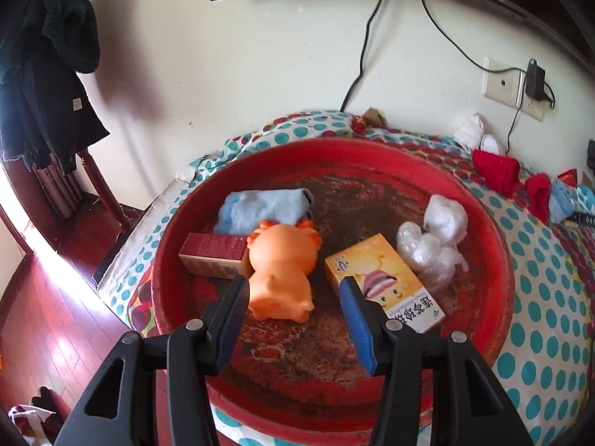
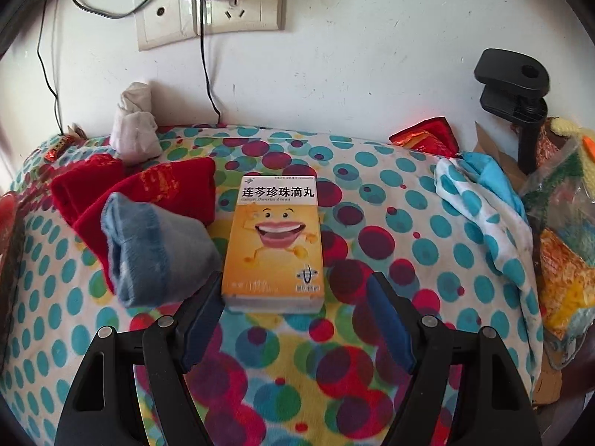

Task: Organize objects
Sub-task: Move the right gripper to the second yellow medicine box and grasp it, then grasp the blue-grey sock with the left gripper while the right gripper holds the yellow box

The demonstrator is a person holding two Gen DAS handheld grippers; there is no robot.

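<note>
A round red tray (image 1: 494, 245) lies on the dotted cloth. It holds an orange toy animal (image 1: 282, 260), a yellow box (image 1: 386, 278), a dark red box (image 1: 214, 256), a folded blue sock (image 1: 260, 208) and clear plastic wraps (image 1: 431, 241). My left gripper (image 1: 295, 290) hovers open over the tray with the toy's rear between its fingertips; there is a gap on the right side. In the right wrist view a second yellow medicine box (image 2: 273, 238) lies flat on the cloth. My right gripper (image 2: 295, 286) is open, and the box's near end sits between its fingertips, not pinched.
Left of the box lie a blue-grey sock (image 2: 156, 252), red socks (image 2: 148, 193) and a white sock roll (image 2: 134, 130). To the right are a blue-and-white cloth (image 2: 483, 215), a red packet (image 2: 427, 137) and a black clamp (image 2: 520, 85). The wall with a socket (image 2: 208, 15) stands behind.
</note>
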